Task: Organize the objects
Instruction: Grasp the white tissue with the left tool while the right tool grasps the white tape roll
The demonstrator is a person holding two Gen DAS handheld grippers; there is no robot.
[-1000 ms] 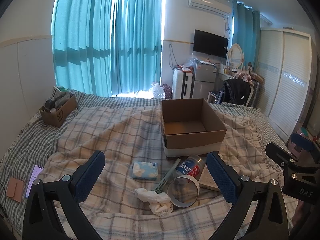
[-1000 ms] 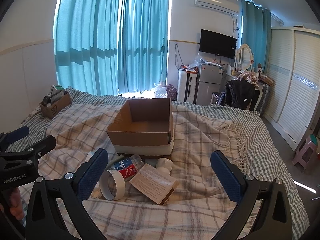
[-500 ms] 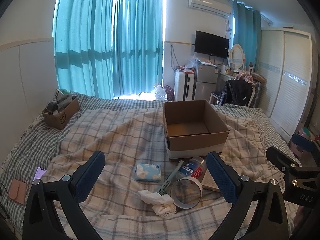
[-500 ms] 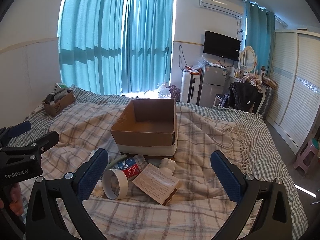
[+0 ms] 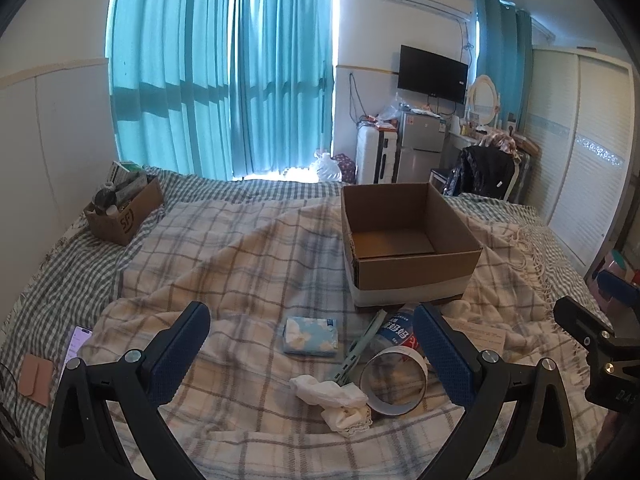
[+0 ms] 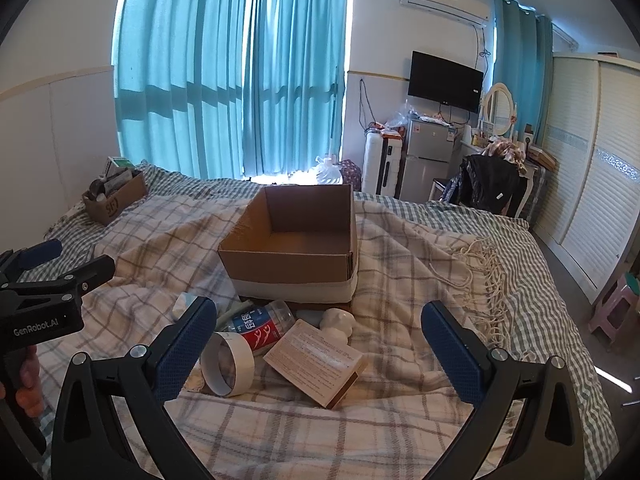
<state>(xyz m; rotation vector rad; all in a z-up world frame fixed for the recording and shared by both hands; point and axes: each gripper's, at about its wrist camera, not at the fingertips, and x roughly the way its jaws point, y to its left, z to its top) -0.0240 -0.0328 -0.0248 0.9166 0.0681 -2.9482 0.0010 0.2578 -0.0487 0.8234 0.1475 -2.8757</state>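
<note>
An open, empty cardboard box [image 5: 408, 240] [image 6: 292, 252] stands on the plaid blanket. In front of it lie a blue tissue pack [image 5: 310, 336], a plastic bottle [image 5: 396, 330] [image 6: 260, 322], a white tape ring [image 5: 394, 384] [image 6: 227, 364], crumpled white cloth [image 5: 332, 396], a green strip [image 5: 360, 346], a flat tan box [image 6: 316, 362] and a small white object [image 6: 338, 320]. My left gripper [image 5: 312, 352] is open above the tissue pack and cloth. My right gripper [image 6: 320, 350] is open above the tan box.
A small cardboard box [image 5: 124, 212] full of items sits at the bed's far left. A phone [image 5: 76, 344] and a tan pouch [image 5: 36, 374] lie at the left edge. A wardrobe [image 5: 580, 168], a fridge and a chair stand beyond the bed on the right.
Both views have pulled back and risen slightly; the objects sit a little farther from the fingers. Nothing on the bed has moved. Both grippers stay open.
</note>
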